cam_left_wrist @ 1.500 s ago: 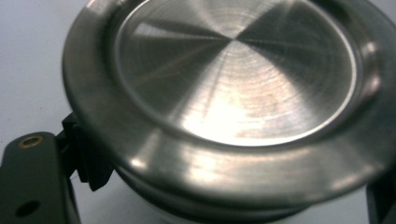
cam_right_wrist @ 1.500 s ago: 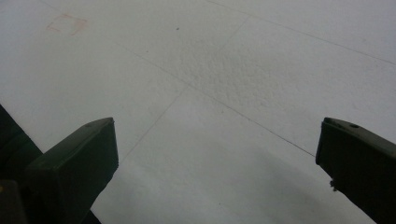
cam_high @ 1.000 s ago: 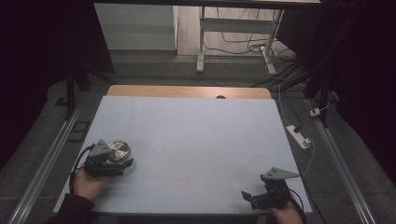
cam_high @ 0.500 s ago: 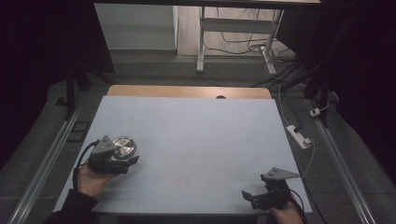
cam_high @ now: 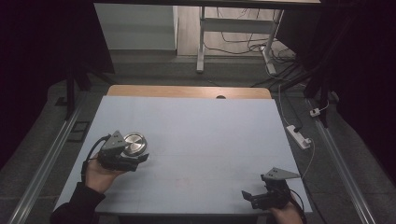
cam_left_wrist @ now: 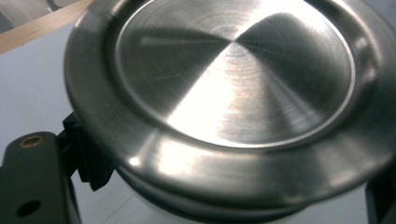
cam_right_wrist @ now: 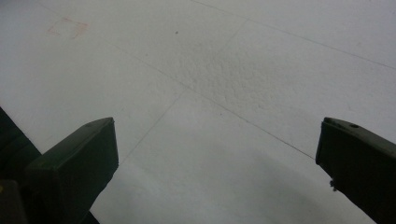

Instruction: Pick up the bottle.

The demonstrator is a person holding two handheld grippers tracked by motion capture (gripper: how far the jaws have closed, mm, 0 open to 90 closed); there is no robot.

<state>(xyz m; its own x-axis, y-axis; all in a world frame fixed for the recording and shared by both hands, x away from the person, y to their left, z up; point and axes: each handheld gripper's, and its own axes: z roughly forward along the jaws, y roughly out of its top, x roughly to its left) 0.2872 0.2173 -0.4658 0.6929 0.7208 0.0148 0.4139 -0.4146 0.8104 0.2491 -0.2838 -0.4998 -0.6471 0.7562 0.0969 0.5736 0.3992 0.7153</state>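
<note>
My left tongs [cam_high: 140, 157] grip the steel lid [cam_high: 134, 143] over the table [cam_high: 210, 135]; my right tongs [cam_high: 248, 196] are wide open, empty.

Round brushed-steel lid [cam_high: 134, 143], shiny, tilted, clamped by rim in left gripper [cam_high: 138, 158], table's left side.

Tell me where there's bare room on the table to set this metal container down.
Nearly all of the table is bare: the whole middle, between the left gripper holding the round metal container and the right gripper, and the far half up to the wooden edge strip. Only the two near corners, where the hands are, are taken.
</note>
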